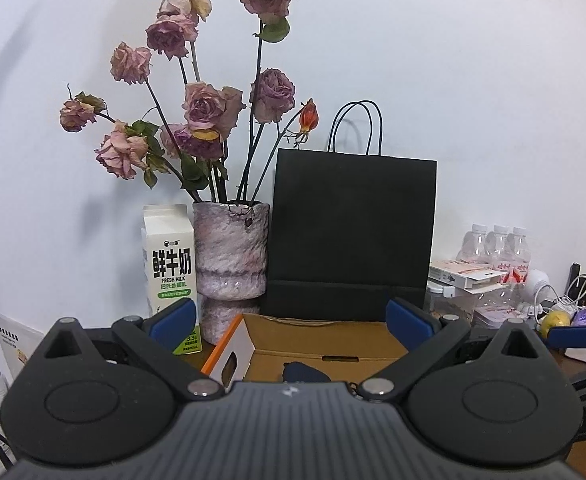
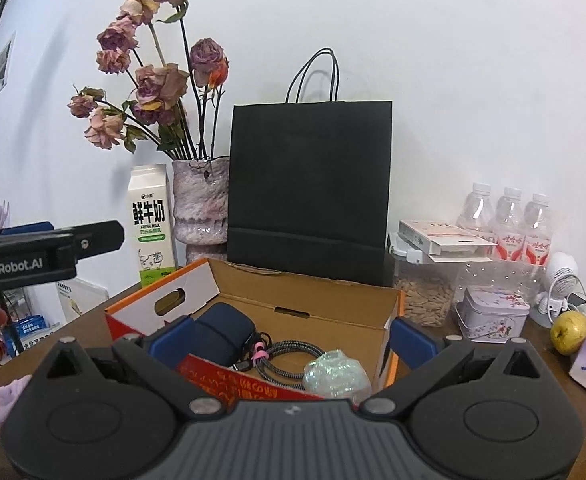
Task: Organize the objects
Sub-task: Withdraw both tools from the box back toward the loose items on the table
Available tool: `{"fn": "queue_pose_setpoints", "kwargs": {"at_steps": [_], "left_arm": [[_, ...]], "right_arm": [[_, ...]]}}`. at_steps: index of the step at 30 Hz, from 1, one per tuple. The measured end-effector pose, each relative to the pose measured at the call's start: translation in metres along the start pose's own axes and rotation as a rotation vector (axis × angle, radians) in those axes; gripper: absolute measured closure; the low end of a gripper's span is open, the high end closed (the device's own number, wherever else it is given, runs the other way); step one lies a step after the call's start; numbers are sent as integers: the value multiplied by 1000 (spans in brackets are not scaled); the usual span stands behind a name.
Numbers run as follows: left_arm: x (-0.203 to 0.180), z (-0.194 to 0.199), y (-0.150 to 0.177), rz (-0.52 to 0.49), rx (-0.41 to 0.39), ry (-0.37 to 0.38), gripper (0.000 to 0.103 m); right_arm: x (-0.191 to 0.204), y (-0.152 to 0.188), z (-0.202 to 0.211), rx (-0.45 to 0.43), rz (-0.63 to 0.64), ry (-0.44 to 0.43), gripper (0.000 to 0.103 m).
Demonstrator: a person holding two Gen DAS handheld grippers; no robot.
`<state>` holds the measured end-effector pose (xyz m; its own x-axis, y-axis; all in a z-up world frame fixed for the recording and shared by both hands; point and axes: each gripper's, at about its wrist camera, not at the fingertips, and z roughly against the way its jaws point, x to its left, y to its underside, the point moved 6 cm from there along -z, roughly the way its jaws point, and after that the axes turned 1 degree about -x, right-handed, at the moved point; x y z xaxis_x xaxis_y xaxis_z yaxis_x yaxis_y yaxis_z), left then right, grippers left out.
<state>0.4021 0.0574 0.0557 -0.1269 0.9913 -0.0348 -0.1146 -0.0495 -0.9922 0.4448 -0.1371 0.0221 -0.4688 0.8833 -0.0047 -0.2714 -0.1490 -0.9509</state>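
Note:
An open cardboard box with orange edges sits on the wooden table; it also shows in the left wrist view. Inside lie a dark blue pouch, a braided cable, a crumpled clear wrap and a red packet. My right gripper is open and empty, just above the box's near side. My left gripper is open and empty, in front of the box. It also shows in the right wrist view, to the left of the box.
Behind the box stand a black paper bag, a vase of dried roses and a milk carton. To the right are water bottles, a seed jar, a tin, a small fan and a pear.

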Motion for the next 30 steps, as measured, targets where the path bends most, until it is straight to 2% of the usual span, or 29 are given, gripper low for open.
{"fn": "queue_pose_setpoints", "kwargs": {"at_steps": [16, 30], "left_arm": [[5, 50, 1, 15, 12, -14, 0], [0, 95, 12, -15, 44, -11, 0]], "right_arm": [[13, 16, 51, -6, 11, -1, 0], [27, 36, 99, -13, 46, 4, 0]]}}
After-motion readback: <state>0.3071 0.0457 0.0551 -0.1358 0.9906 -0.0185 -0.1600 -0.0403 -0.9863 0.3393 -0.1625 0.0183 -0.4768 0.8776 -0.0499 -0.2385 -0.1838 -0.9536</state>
